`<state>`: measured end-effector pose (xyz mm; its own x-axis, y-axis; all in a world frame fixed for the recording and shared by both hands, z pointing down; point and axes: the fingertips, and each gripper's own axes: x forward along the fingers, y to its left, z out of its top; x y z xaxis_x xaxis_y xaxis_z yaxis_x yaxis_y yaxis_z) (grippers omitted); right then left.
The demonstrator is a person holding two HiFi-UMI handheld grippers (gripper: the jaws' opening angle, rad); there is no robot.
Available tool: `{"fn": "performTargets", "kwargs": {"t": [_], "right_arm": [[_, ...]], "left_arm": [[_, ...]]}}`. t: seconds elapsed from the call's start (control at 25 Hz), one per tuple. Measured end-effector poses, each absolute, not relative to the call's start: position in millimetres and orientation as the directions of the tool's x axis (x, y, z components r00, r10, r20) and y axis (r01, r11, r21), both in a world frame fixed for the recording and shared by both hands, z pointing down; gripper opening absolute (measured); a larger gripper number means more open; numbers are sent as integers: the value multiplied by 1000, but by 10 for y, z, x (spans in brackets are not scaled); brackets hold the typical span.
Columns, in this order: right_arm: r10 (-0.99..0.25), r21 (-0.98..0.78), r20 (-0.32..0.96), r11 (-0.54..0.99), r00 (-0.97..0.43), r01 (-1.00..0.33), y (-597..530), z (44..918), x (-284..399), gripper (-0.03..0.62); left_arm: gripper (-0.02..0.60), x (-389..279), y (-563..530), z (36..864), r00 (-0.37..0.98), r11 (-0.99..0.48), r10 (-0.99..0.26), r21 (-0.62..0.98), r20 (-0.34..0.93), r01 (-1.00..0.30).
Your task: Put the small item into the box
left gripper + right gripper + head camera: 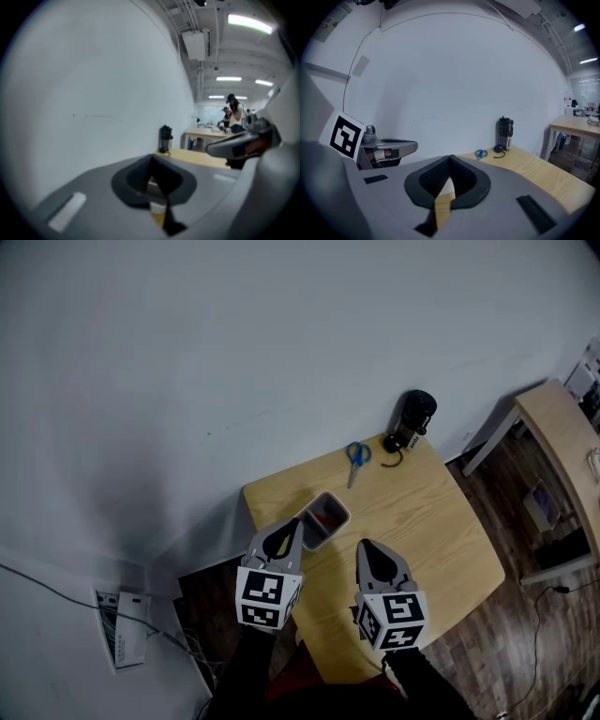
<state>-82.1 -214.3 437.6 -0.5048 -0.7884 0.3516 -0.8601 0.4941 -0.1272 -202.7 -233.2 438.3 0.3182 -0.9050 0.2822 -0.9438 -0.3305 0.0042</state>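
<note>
From the head view: open-topped pale box (335, 509) on the wooden table (441, 531), toward its left edge, with a small red item (327, 518) lying inside. Left tool (293, 529) pressed together, tip at the box's near-left rim, so just beside the red item; right tool (367, 550) also pressed together, off to the box's right and clear of it. Farther back, blue-handled scissors (357, 457) and a black bottle (413, 417) by the wall. Black-and-white square markers on both cubes, no words.

From the left gripper view: left tool (151, 161) with jaws meeting, pinching nothing. Beyond, the table (197, 158) and the bottle (165, 139). Box and item not made out here.

From the right gripper view: right tool (450, 160) shut tight on nothing, bare table (534, 171) under it. Scissors (480, 153) and bottle (505, 133) at the far edge; white lettering down the bottle, too small to read. Left tool (389, 148) alongside at left.
</note>
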Motion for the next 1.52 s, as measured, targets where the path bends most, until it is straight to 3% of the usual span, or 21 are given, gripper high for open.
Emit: {"fn": "performTargets", "kwargs": {"t": [1.52], "right_arm": [[-675,-143,286,672,-681,-726,-1539,4069,-753,8]], "left_arm": [[2,-2260,-991,4170,51,-45,-962,26,267,-999]]}}
